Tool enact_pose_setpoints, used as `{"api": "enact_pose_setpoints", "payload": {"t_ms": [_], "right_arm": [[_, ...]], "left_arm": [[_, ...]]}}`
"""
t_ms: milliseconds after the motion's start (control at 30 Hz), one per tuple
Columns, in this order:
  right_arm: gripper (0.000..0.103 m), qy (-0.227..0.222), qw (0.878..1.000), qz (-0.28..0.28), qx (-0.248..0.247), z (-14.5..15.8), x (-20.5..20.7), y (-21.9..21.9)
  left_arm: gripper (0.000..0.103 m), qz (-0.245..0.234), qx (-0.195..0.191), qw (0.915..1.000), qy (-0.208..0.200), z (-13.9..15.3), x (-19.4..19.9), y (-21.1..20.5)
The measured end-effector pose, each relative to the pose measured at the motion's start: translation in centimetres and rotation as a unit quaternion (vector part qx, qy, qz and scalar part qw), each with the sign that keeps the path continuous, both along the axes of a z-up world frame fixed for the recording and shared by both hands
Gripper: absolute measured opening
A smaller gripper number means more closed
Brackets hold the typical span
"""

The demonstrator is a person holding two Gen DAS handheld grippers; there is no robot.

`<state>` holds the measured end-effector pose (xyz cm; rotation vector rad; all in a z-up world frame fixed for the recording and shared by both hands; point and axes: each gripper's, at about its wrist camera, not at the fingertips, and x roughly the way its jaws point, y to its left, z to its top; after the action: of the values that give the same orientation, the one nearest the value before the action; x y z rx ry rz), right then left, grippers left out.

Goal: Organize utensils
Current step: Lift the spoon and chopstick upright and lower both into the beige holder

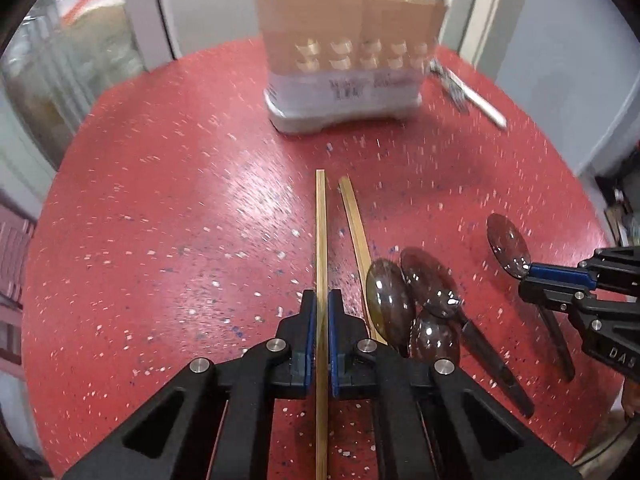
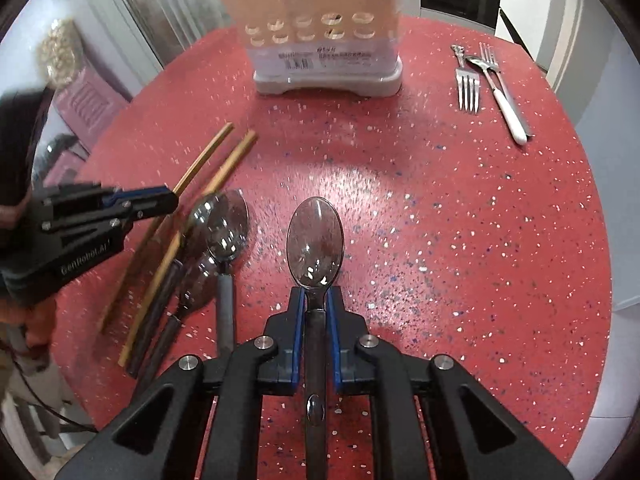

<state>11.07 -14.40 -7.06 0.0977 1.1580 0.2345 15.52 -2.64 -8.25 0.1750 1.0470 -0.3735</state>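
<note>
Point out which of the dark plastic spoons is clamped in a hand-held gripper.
The lone spoon lying apart to the right, its handle between the right hand-held gripper's fingers. The other three spoons lie heaped beside the chopsticks.

One chopstick [image 1: 321,240] is clamped; its twin [image 1: 354,220] lies beside it. A smoky plastic spoon [image 2: 315,240] is gripped by its neck; three more spoons [image 2: 218,232] lie heaped nearby. Holder [image 2: 320,28] stands upright behind.

Bright overhead glare on table [image 1: 160,200], fisheye-warped edges, left view perhaps motion-blurred
</note>
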Motion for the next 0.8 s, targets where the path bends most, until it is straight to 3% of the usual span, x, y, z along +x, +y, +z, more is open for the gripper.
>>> {"api": "enact_pose_setpoints", "payload": {"t_ms": [233,467,800], "right_arm": [[0.012,-0.046,0.997,-0.019,0.063,2.8,-0.1,-1.8],[0.012,-0.093,0.989,-0.033,0.106,5.9,0.0,-3.2],[0.012,-0.134,0.98,-0.041,0.14,10.1,1.5,-5.0]], "left_arm": [[0.029,0.05,-0.07,0.994,-0.068,3.5,-1.1,2.0],[0.029,0.085,-0.127,0.9813,-0.117,7.6,-1.9,3.1],[0.029,0.09,-0.157,0.9684,-0.172,12.5,-1.0,3.0]]}}
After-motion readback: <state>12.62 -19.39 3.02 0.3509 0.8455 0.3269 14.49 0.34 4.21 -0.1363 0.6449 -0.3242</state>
